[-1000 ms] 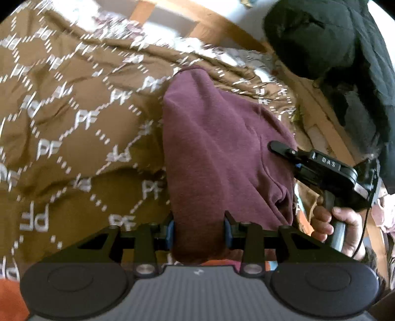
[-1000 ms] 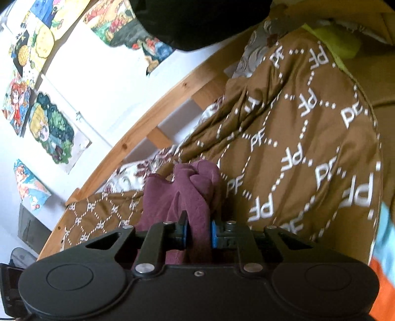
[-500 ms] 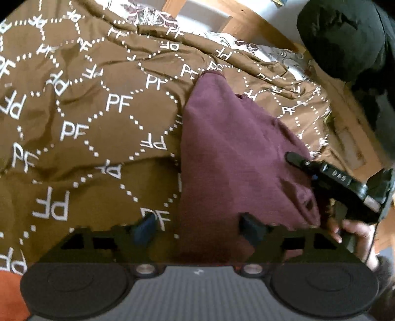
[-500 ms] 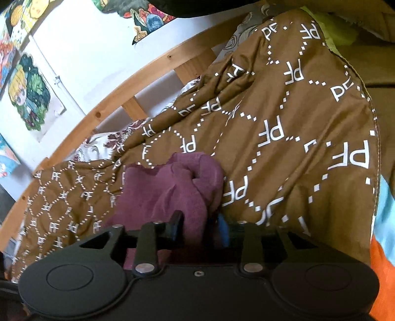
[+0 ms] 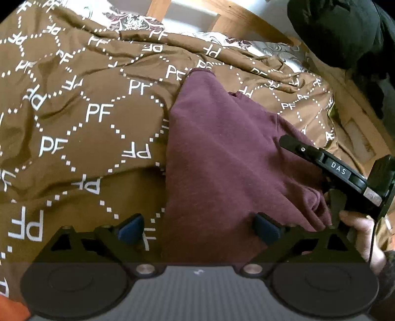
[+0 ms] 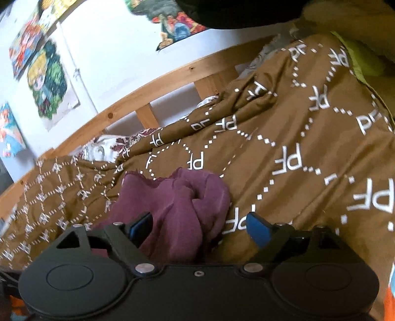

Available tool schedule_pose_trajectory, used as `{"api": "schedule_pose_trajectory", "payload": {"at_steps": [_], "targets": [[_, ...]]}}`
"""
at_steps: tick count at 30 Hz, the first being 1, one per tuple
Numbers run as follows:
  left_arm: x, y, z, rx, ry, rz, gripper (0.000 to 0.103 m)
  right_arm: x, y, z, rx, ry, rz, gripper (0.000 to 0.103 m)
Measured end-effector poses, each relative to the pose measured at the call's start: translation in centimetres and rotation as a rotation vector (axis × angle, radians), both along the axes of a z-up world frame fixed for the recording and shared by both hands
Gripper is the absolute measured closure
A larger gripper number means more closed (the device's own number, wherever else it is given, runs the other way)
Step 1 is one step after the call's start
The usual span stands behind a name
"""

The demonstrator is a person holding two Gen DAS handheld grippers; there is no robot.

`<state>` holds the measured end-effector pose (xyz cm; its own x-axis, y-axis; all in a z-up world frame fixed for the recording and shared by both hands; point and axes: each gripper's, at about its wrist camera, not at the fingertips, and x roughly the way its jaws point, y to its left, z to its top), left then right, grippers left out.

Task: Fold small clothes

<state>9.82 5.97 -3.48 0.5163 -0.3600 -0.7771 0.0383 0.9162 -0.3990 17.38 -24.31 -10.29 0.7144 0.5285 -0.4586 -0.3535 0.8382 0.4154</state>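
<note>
A maroon garment (image 5: 222, 153) lies folded lengthwise on a brown bedspread (image 5: 86, 123) printed with white PF letters. My left gripper (image 5: 198, 227) straddles its near end. Its jaws are opening wide, and the blue pads stand clear of the cloth. In the right wrist view the bunched end of the garment (image 6: 177, 202) sits between the opening jaws of my right gripper (image 6: 198, 226), with neither pad pressing on it. At the garment's right side, one of the right gripper's fingers (image 5: 300, 149) reaches over the cloth, with a hand (image 5: 358, 227) on the handle.
A wooden bed rail (image 6: 160, 81) runs behind the bedspread (image 6: 296, 148), below a white wall with cartoon posters (image 6: 47, 81). A black garment (image 5: 345, 32) hangs at the upper right. A patterned white sheet (image 5: 133, 19) shows by the rail. Orange cloth (image 5: 9, 308) is at the lower left corner.
Both grippers were shut on the maroon garment and have spread their jaws wide, letting it go. Both sank toward the bed, and the garment now rests on the bedspread.
</note>
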Motion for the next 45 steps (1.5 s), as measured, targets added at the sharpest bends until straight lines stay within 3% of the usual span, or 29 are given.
{"api": "schedule_pose_trajectory", "payload": {"at_steps": [6, 10, 19, 24, 27, 28, 29, 30, 32, 35, 36, 39, 43, 45], "targets": [[-0.1, -0.1, -0.3, 0.006, 0.003, 0.012, 0.001, 0.0, 1.1, -0.4, -0.073, -0.055, 0.003, 0.015], [-0.1, 0.0, -0.6, -0.009, 0.014, 0.026, 0.0, 0.2, 1.3, -0.6, -0.08, -0.078, -0.007, 0.003], [-0.2, -0.1, -0.7, -0.005, 0.013, 0.028, 0.0, 0.7, 1.7, -0.9, -0.089, -0.134, 0.024, 0.002], [-0.2, -0.2, -0.8, -0.005, 0.011, 0.026, 0.0, 0.4, 2.3, -1.0, -0.103, -0.131, 0.075, 0.017], [-0.1, -0.2, -0.7, -0.007, 0.014, 0.007, 0.002, 0.3, 2.6, -1.0, -0.11, -0.112, 0.103, 0.041], [-0.1, -0.2, -0.6, -0.013, 0.013, -0.008, 0.005, 0.2, 2.6, -0.9, -0.11, -0.109, 0.108, 0.051], [-0.2, -0.2, -0.5, -0.023, 0.007, -0.022, 0.014, 0.2, 2.6, -0.7, -0.11, -0.106, 0.106, 0.06], [-0.3, -0.2, -0.4, -0.04, 0.0, -0.038, 0.024, 0.2, 2.6, -0.5, -0.104, -0.097, 0.104, 0.064], [-0.6, -0.2, -0.1, -0.058, -0.014, -0.057, 0.034, 0.1, 2.5, 0.4, -0.082, -0.084, 0.093, 0.075], [-1.2, -0.2, 0.8, -0.036, -0.072, -0.07, 0.058, -0.9, 3.2, 2.4, -0.104, -0.121, 0.1, 0.079], [-1.6, 0.0, 1.3, -0.043, -0.093, -0.074, 0.06, -1.3, 3.6, 3.2, -0.12, -0.147, 0.112, 0.079], [-2.7, 0.3, 2.8, -0.038, -0.189, -0.073, 0.062, -2.7, 5.4, 6.3, -0.183, -0.249, 0.16, 0.08], [-3.8, 0.8, 4.8, 0.055, -0.329, -0.034, 0.062, -3.8, 7.7, 10.2, -0.201, -0.381, 0.201, 0.08], [-3.3, 1.6, 5.4, 0.074, -0.358, 0.013, 0.062, -3.2, 9.0, 11.6, -0.198, -0.418, 0.215, 0.08]]}}
